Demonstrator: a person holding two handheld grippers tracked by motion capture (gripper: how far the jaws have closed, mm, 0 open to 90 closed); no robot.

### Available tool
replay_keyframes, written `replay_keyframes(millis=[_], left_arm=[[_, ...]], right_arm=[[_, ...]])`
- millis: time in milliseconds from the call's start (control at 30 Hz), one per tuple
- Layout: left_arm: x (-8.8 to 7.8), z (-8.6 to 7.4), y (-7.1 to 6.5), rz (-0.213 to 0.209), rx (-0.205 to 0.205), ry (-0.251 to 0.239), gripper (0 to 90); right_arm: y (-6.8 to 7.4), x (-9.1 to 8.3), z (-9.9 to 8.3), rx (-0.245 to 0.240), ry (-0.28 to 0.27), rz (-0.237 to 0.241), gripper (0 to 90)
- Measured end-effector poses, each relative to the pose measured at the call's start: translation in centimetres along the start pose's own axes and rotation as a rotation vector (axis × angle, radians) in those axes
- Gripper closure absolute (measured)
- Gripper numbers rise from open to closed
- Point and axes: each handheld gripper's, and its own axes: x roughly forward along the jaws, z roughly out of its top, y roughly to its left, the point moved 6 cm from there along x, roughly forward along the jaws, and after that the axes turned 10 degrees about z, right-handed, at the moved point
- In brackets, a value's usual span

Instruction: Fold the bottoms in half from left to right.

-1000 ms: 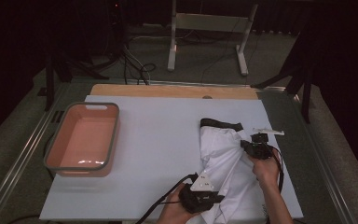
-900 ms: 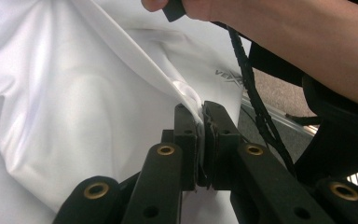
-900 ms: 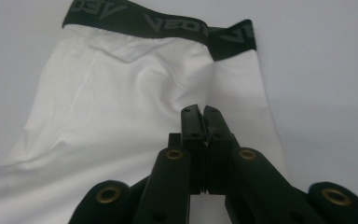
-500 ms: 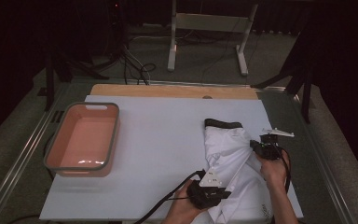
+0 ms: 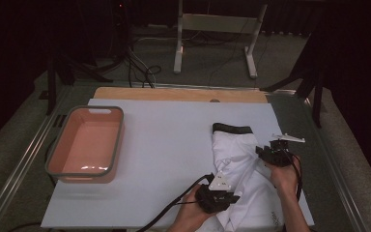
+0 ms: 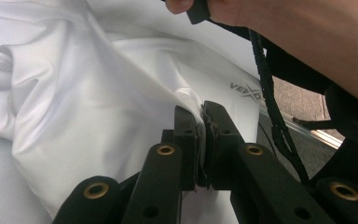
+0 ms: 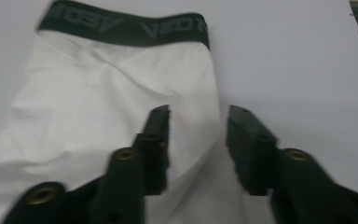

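A white garment with a black waistband lies on the right half of the white table top. At the garment's near end, my left gripper is shut on a fold of its white fabric; the pads pinch the cloth by a printed logo. My right gripper hovers at the garment's right edge. Its jaws have just been opening and stand apart. The white cloth lies under the gap with the waistband beyond, and the pads do not press it.
A salmon tub with a grey rim sits on the left of the table. A wooden strip runs along the far edge, with a metal stand and cables on the floor behind. The right hand's cable hangs close to my left gripper.
The right gripper's jaws went from shut to apart and let go of the cloth. The garment's upper part, bunched a second ago, now lies flat with its waistband straight.
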Motion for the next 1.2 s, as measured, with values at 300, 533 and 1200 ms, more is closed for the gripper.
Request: replay_keyframes(millis=[300,533,1200], left_arm=[[0.2,0.2,-0.3,-0.011,0.008,0.001,84.4],[0.2,0.7,-0.8,-0.028,0.02,-0.001,84.4],[0.9,2.8,-2.5,-0.063,0.053,-0.026,84.5]], right_arm=[[1.8,-1.3,-0.8,-0.037,0.02,0.034,39.4],[3.1,-1.9,-1.8,-0.074,0.037,0.051,34.4],[3.8,-3.3,-3.4,-0.08,0.093,0.09,86.9]])
